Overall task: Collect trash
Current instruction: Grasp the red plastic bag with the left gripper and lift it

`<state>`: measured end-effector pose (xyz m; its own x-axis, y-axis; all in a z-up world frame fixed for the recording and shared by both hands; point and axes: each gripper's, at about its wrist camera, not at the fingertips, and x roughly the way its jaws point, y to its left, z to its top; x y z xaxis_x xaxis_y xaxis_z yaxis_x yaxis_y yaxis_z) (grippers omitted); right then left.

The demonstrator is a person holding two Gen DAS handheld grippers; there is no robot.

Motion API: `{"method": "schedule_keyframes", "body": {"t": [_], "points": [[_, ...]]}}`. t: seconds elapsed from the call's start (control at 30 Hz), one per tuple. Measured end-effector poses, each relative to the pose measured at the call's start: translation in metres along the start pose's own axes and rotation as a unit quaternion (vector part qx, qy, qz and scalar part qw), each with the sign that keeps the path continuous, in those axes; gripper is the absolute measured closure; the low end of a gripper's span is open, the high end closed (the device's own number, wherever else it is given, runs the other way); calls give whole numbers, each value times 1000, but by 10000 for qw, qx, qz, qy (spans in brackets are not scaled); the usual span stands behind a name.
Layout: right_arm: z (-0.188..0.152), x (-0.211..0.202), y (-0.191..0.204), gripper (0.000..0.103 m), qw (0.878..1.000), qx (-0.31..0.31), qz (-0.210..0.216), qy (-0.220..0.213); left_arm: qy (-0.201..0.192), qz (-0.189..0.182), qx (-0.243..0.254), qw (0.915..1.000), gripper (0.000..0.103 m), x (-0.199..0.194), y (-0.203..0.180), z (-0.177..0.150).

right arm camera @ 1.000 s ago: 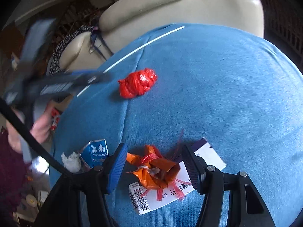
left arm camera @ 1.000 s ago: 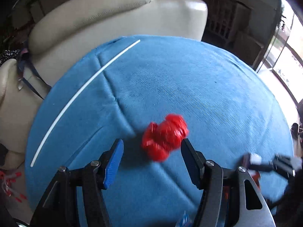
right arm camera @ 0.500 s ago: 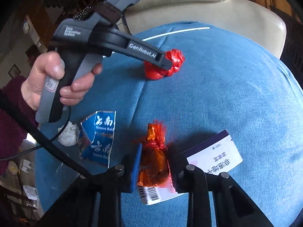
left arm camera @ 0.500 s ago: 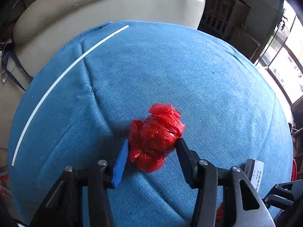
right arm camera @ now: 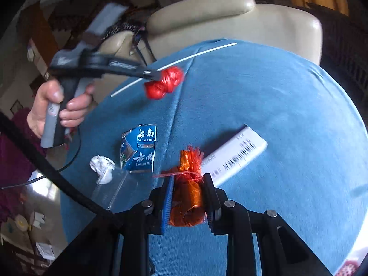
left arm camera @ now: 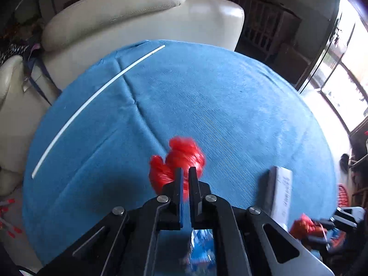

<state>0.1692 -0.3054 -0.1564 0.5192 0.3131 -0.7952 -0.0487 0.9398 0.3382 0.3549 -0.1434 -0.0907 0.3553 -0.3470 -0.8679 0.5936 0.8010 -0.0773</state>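
Observation:
My left gripper [left arm camera: 185, 172] is shut on a crumpled red plastic bag [left arm camera: 179, 158] and holds it above the blue tablecloth [left arm camera: 207, 105]; the bag also shows in the right wrist view [right arm camera: 164, 82] at the left gripper's tips. My right gripper [right arm camera: 187, 179] is shut on an orange wrapper bundle [right arm camera: 187, 197] tied with red fringe, lifted off the cloth. A white barcoded box [right arm camera: 234, 156] lies just beyond it, also in the left wrist view [left arm camera: 281, 188]. A torn blue packet [right arm camera: 140, 149] and a white paper wad [right arm camera: 102, 165] lie to the left.
A thin white rod [left arm camera: 92, 105] lies across the cloth's far left. A cream leather armchair [left arm camera: 142, 16] stands behind the table. A clear plastic piece [right arm camera: 110, 188] lies near the paper wad. Bright windows [left arm camera: 345, 80] are at the right.
Both grippers have closed fully on their trash and lifted it off the cloth: the left on the red bag, the right on the orange bundle. The views have pulled back and up.

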Motion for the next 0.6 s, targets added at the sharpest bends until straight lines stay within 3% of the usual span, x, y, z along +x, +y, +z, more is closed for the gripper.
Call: {"method": "schedule_keyframes", "body": {"t": [0.2, 0.3, 0.33, 0.47, 0.53, 0.6], "points": [[-32, -30, -5, 76, 9994, 324, -38, -113, -181, -9, 217, 9996, 100, -41, -13, -33], [-47, -36, -6, 76, 9988, 461, -33, -138, -188, 260, 208, 9993, 98, -48, -14, -42], [-51, -40, -8, 76, 9986, 515, -47, -149, -131, 293, 174, 9993, 91, -46, -12, -43], [-69, -54, -18, 76, 9974, 700, -75, -184, -145, 456, 94, 9988, 44, -36, -13, -41], [-73, -54, -24, 76, 9962, 847, -87, -192, -140, 599, 243, 9978, 37, -27, -22, -39], [-77, -52, -31, 76, 9948, 999, -94, -191, 3, 763, 424, 9962, 37, -8, -30, -34]]}}
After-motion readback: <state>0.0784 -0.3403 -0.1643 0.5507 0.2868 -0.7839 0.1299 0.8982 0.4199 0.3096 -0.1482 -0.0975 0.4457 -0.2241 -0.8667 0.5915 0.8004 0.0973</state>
